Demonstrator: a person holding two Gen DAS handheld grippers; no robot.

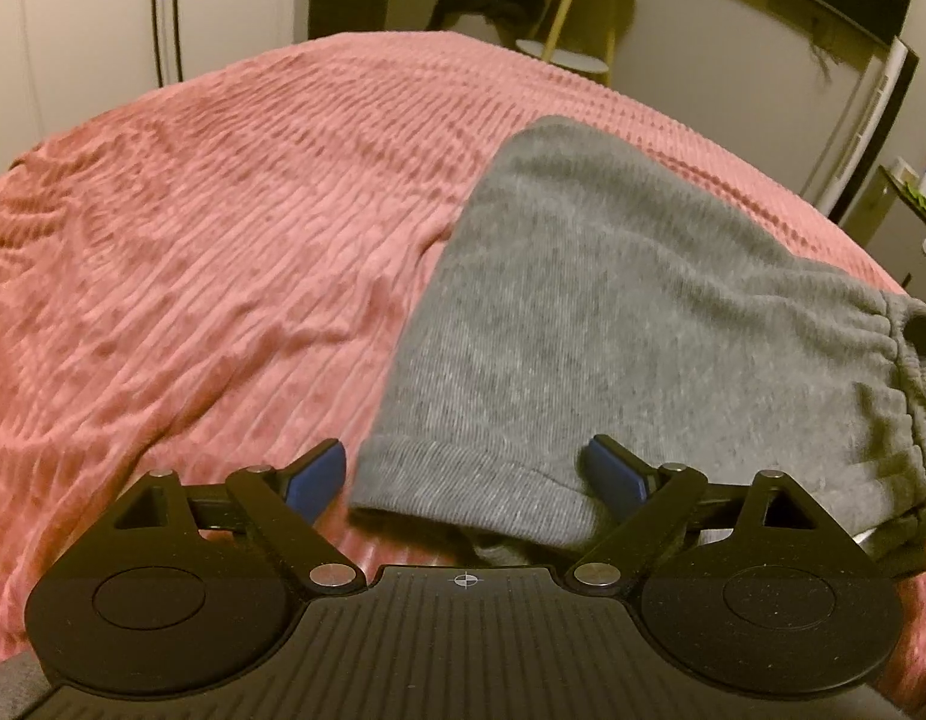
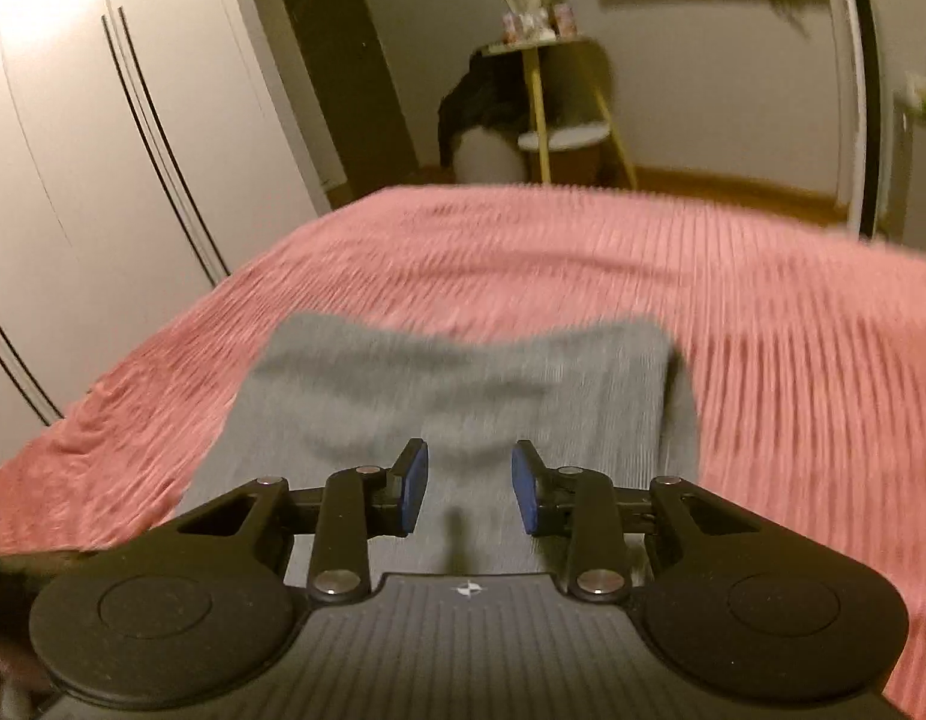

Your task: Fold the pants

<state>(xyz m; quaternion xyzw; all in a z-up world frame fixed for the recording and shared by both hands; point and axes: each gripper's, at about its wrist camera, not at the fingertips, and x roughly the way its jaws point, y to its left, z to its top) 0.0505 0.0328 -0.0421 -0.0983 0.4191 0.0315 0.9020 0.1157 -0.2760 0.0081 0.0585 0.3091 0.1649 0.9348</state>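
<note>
Grey sweatpants (image 1: 613,300) lie folded on a pink ribbed bedspread (image 1: 193,240). Their gathered waistband (image 1: 895,348) is at the right and a ribbed cuff (image 1: 463,480) is nearest me. My left gripper (image 1: 466,456) stands wide open just above the bed. The cuff lies between its blue pads (image 1: 319,474), which do not press on it. In the blurred right wrist view, the same pants (image 2: 463,372) spread below my right gripper (image 2: 470,462). Its pads (image 2: 415,486) stand partly apart with only flat fabric showing in the gap.
The bedspread (image 2: 763,330) runs wide to the left and far side of the pants. Beyond the bed are white wardrobe doors (image 2: 103,150), a small side table (image 2: 553,90) with dark clothing (image 2: 475,102) draped over it, and a tall white appliance (image 1: 871,120) at the right.
</note>
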